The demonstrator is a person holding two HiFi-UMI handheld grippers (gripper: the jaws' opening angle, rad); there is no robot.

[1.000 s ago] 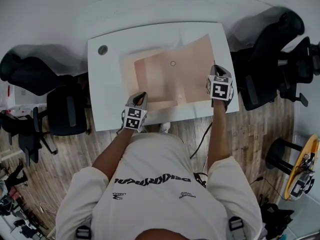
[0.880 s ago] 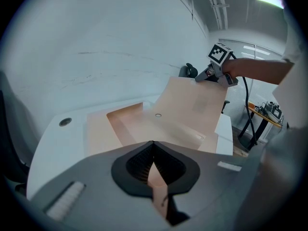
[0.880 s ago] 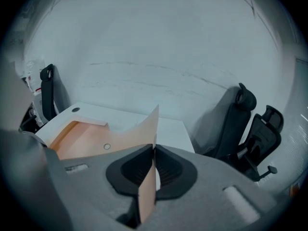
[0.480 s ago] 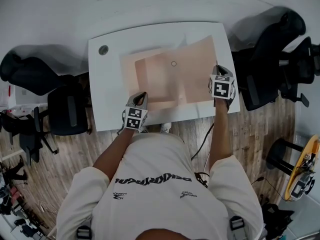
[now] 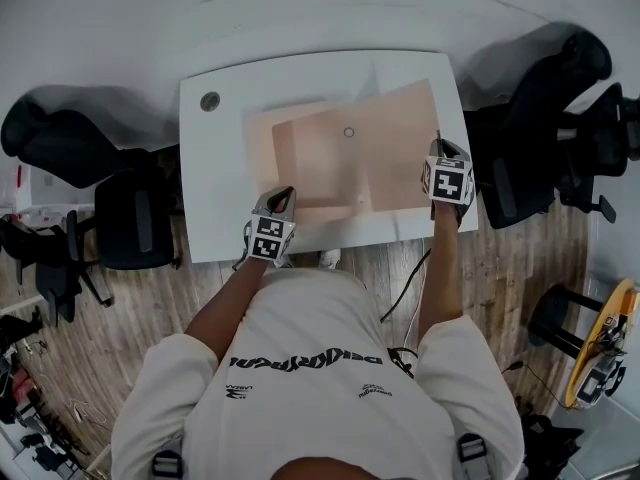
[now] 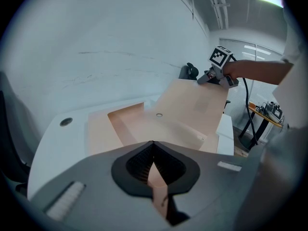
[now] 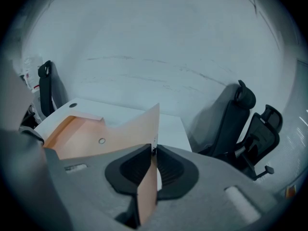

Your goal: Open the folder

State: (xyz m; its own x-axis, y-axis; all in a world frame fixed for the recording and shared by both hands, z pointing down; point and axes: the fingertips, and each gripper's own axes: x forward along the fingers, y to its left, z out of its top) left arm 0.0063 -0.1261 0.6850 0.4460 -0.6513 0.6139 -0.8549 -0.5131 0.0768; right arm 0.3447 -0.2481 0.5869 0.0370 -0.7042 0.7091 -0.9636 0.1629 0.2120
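Observation:
A peach folder [image 5: 340, 158] lies open on the white table [image 5: 215, 208], its inner pocket [image 6: 130, 124] showing. My left gripper [image 5: 283, 191] is shut on the folder's near edge, and the thin sheet runs between its jaws [image 6: 153, 146]. My right gripper [image 5: 440, 144] is at the folder's right edge and shows far off in the left gripper view [image 6: 206, 79]. The cover flap [image 7: 144, 124] stands on edge between its jaws [image 7: 154, 151], which are opening, though the tips still touch the sheet.
A round grommet [image 5: 209, 100] sits in the table's far left corner. Black office chairs stand at the left [image 5: 130, 218] and right [image 5: 520, 158] of the table. A cable [image 5: 405, 278] hangs below the near edge. The wall [image 7: 154, 57] is close behind.
My right gripper has drifted right with the cover flap, which now lies wider and flatter. The left gripper has not moved.

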